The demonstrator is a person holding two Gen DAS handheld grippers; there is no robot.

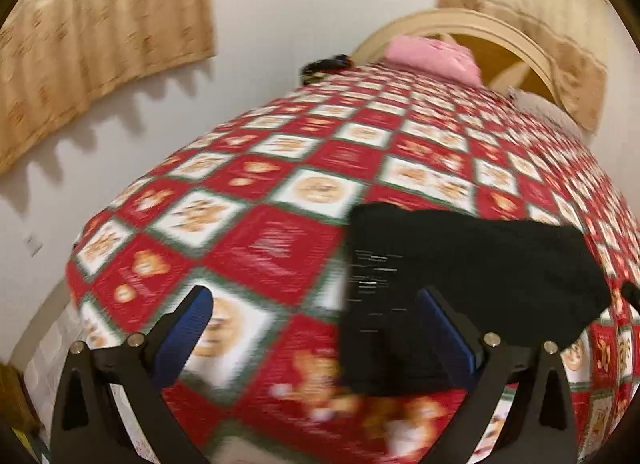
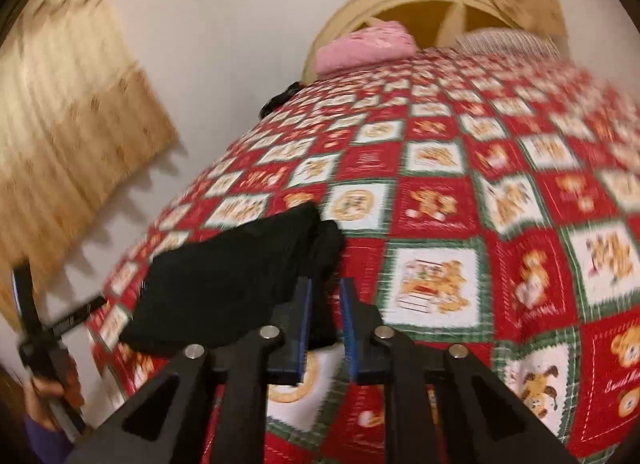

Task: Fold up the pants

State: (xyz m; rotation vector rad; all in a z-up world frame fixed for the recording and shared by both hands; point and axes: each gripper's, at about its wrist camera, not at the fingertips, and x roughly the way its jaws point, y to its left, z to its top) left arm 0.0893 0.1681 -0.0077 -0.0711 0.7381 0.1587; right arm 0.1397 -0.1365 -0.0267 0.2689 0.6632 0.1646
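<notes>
Two grippers nearing black pants (image 1: 460, 264) lying bunched at lower centre on the bed (image 1: 280, 192): left gripper (image 1: 316, 336) spread wide, right gripper (image 2: 325, 328) nearly closed, empty. Likely handling soft, light, floppy; pinching waistband corners advisable.

Pants (image 1: 460, 264) on bedspread (image 1: 256, 248), pillow (image 1: 434, 58) behind

surface: my bed (image 1: 280, 248), red checked bear quilt | on it: black pants (image 1: 460, 264), pink pillow (image 1: 434, 58)
</notes>
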